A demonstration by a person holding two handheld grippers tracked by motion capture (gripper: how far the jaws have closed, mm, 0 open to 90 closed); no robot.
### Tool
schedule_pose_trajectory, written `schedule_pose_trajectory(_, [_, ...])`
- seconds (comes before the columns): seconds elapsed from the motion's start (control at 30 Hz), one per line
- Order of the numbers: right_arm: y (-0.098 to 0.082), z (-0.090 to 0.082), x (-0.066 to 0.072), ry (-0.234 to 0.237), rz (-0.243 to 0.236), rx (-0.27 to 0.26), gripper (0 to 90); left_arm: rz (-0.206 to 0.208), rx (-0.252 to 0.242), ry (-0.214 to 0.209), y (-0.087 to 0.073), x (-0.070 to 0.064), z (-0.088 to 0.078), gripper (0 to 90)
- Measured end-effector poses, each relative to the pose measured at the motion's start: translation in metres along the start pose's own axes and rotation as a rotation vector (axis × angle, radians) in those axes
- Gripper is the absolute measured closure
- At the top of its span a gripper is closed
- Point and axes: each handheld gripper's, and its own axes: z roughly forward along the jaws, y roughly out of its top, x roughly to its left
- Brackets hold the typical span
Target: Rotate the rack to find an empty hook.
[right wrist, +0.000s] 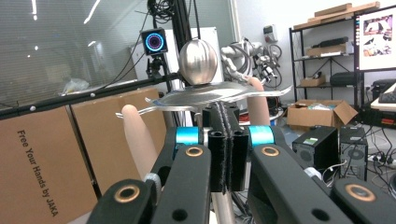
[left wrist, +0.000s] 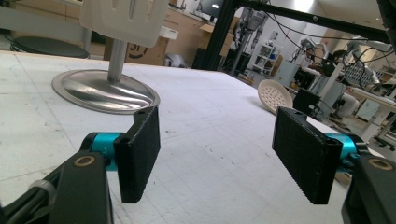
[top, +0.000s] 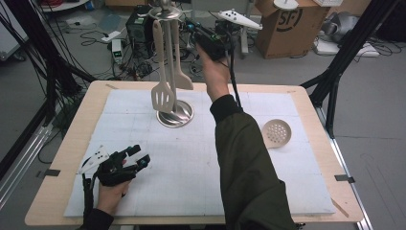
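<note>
Idle readiness is the likely reason for the left gripper (top: 139,157) resting low at the lower left of the high view, on the white mat (top: 191,167): its jaws stand wide apart with nothing between them, and in the left gripper view bare mat is seen between the two black pads (left wrist: 140,154). At the right centre of the high view a perforated round skimmer (top: 276,132) lies flat on the mat, well apart from both grippers, seemingly left over for hanging. Farther up, near the centre, the utensil stand (top: 175,114) is set on its round steel base, with a slotted spatula (top: 163,93) and a second pale spatula (top: 181,76) hung side by side from its top, kept upright and off the mat. At the top centre the right gripper (top: 194,28) is held level with the stand's hook plate (right wrist: 205,98), jaws pressed together on no visible thing; judged from this, a utensil is being settled on a hook. The plate is seen as thin polished steel with pointed arms beneath an egg-shaped knob (right wrist: 198,60); beige rounded handle ends (right wrist: 137,135) hang from it.
</note>
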Motion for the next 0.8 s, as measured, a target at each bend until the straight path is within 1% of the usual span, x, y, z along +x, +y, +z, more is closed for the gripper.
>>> schedule_pose_trajectory(0.3, [-0.002,0.004,0.011,0.038,-0.027,0.014,90.0,0.001,0.002,0.003,0.0,-0.001,0.0,32.8])
schedule_pose_trajectory(0.53, [-0.003,0.008,0.019,0.066,-0.034,0.02,90.0,0.0,0.002,0.003,0.0,-0.001,0.0,32.8])
schedule_pose_trajectory(0.67, [-0.006,0.012,0.024,0.084,-0.053,0.038,90.0,0.0,0.004,0.0,0.0,-0.001,0.0,32.8])
schedule_pose_trajectory(0.8, [-0.007,0.014,0.027,0.089,-0.056,0.043,90.0,-0.005,0.001,0.002,0.0,0.0,-0.001,32.8])
